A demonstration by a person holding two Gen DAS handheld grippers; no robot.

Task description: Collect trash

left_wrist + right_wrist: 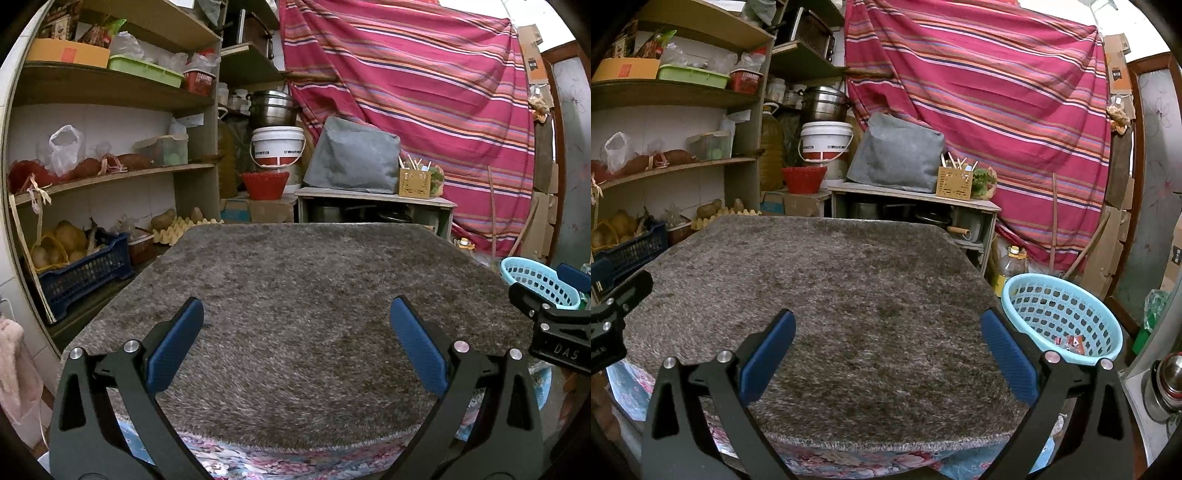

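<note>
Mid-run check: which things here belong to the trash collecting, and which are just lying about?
Job:
light blue basket
red wrappers in it
left gripper, open
right gripper, open

Lying about:
white bucket
red bowl
grey cushion
egg tray

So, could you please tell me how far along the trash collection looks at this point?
Done: a few wrappers lie in the blue basket beside the table, and no trash shows on the grey rug. In hand: nothing; the left hand-held gripper and right hand-held gripper are open and empty. Left: nothing visible.
</note>
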